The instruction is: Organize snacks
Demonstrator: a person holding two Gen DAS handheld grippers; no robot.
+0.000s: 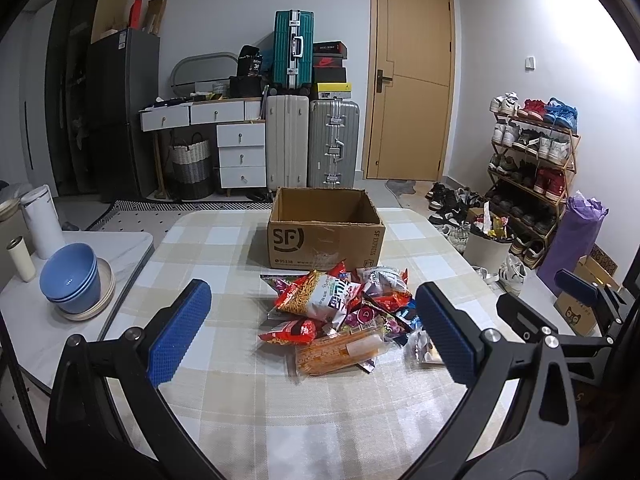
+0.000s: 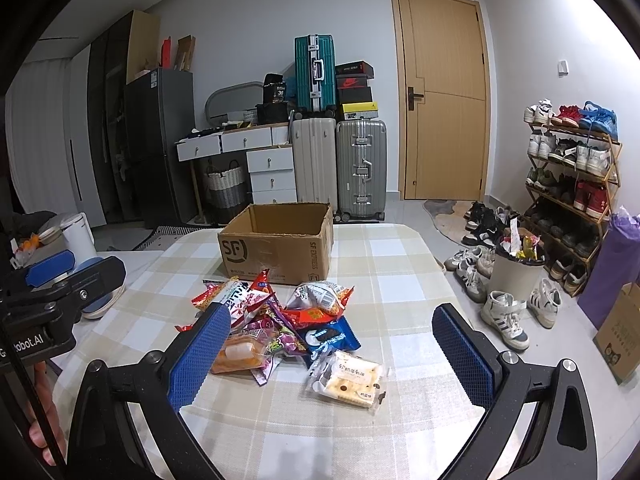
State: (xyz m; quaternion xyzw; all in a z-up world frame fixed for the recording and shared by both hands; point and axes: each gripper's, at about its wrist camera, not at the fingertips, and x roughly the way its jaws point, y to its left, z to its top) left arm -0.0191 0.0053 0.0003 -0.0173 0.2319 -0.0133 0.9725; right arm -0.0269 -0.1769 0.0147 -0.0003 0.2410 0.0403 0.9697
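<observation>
Both grippers, left gripper [image 1: 314,328] and right gripper [image 2: 334,350], fingers apart, empty. Snack pile [image 1: 340,316] ahead between fingers; overlapping slippery packets risk multi-grab or slippage.

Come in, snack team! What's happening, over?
Left tongs and right tongs open, empty. Colourful snack packets piled before open brown cardboard box. Nothing blocking.

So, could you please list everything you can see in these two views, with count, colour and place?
cardboard box: one, brown, open, far side of table.
snack packets: a pile, mixed colours, in front of the box.
checked table: one, beige and white.
bowls: stacked, blue, side table on the left.
suitcases: three; teal, cream, grey; back wall.
door: one, tan.
shoe rack: one, right wall.
left hand-held gripper: open, blue pads.
right hand-held gripper: open, blue pads.
</observation>
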